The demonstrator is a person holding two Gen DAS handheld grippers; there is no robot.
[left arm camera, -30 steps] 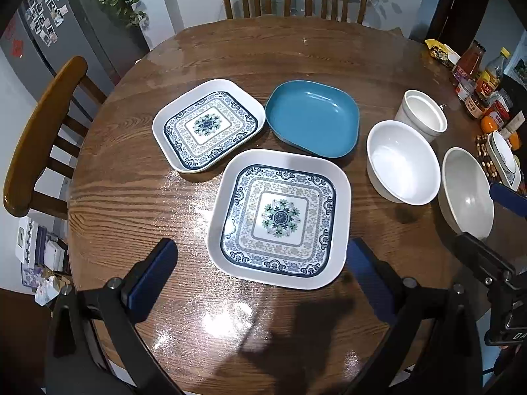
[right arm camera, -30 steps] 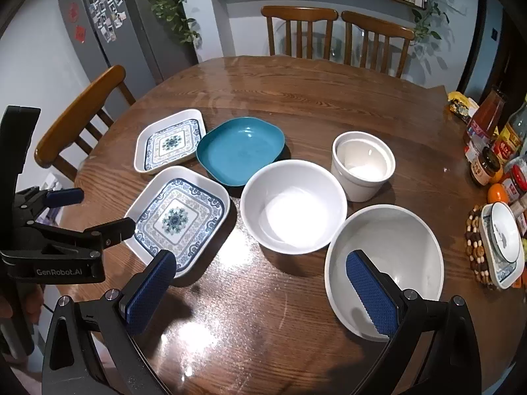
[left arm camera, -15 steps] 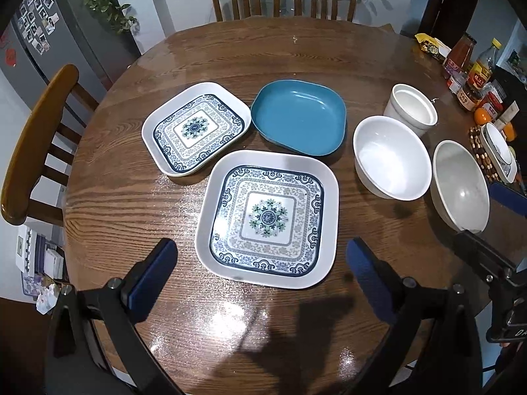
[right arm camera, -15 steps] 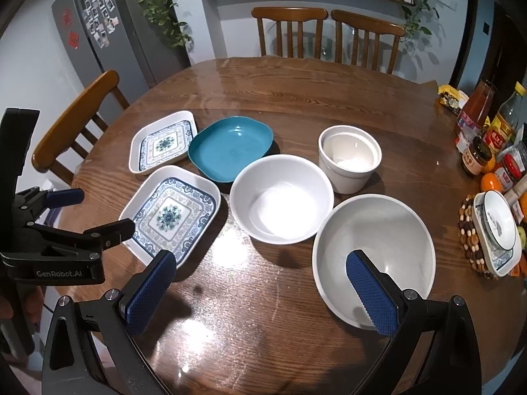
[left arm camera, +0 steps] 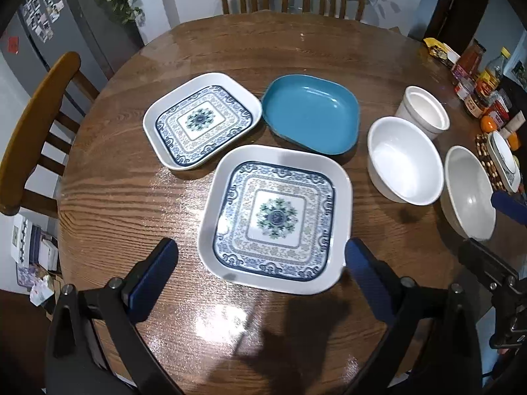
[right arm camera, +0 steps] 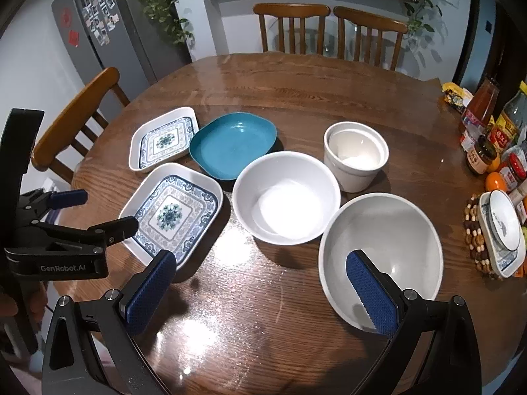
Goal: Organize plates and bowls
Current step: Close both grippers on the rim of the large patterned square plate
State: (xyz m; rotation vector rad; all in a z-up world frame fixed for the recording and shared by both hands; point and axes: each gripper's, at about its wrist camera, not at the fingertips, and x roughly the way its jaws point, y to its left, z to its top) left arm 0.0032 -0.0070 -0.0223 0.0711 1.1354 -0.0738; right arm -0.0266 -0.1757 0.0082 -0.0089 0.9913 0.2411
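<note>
A large square white plate with blue floral pattern (left arm camera: 275, 219) lies flat nearest. Behind it a smaller square patterned plate (left arm camera: 201, 120) touches a teal rounded-square dish (left arm camera: 311, 118). To the right stand a white round bowl (left arm camera: 405, 159), a tall white ceramic cup (left arm camera: 423, 112) and a wide grey-white bowl (left arm camera: 467, 192), all upright and empty.

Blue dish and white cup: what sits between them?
Nothing; in the right wrist view only bare table separates the blue dish from the white cup. The middle bowl sits nearer, below that gap.
</note>
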